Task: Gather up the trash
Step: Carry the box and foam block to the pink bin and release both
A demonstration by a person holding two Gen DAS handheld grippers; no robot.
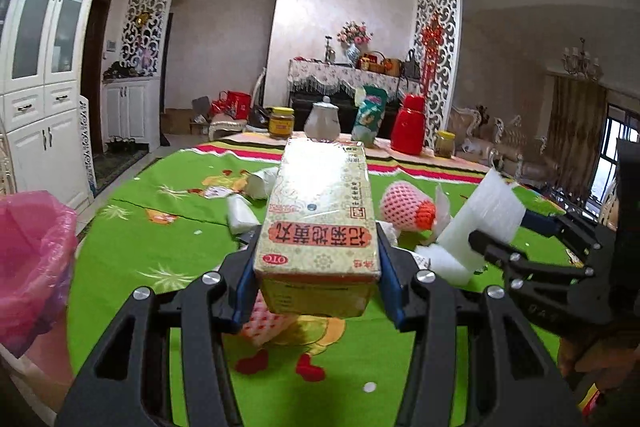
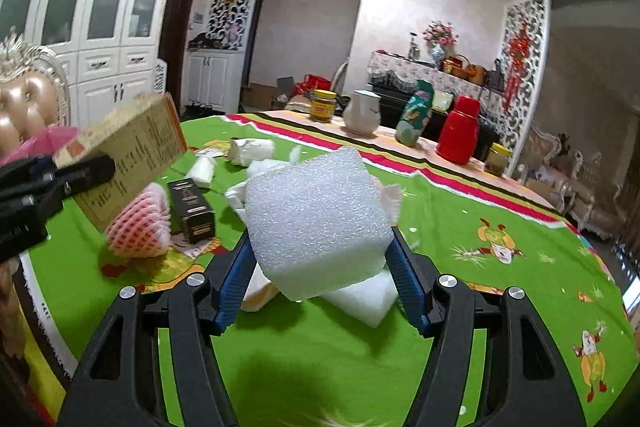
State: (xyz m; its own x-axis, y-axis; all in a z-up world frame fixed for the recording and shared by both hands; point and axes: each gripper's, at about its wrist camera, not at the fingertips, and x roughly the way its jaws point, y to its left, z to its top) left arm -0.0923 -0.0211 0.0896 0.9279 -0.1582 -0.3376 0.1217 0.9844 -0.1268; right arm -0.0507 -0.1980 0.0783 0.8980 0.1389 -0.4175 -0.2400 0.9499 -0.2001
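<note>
My left gripper (image 1: 318,279) is shut on a long yellow medicine box (image 1: 320,211), lifted above the green tablecloth; the same box (image 2: 132,155) shows at the left of the right wrist view. A white foam block (image 2: 316,223) is clamped in my right gripper (image 2: 320,279), raised over the table, and appears again as the foam block (image 1: 480,223) to the right of the box. A bin lined with a pink bag (image 1: 32,251) stands at the left table edge. Loose on the cloth lie a pink foam fruit net (image 2: 140,227), a small black box (image 2: 192,209) and white paper scraps (image 2: 250,151).
At the table's far end stand a yellow-lidded jar (image 2: 323,105), a white teapot (image 2: 362,117), a green bag (image 2: 416,119), a red thermos (image 2: 458,131) and another jar (image 2: 496,159). A padded chair (image 2: 28,99) stands behind the bin. A second white foam piece (image 2: 360,297) lies under the held block.
</note>
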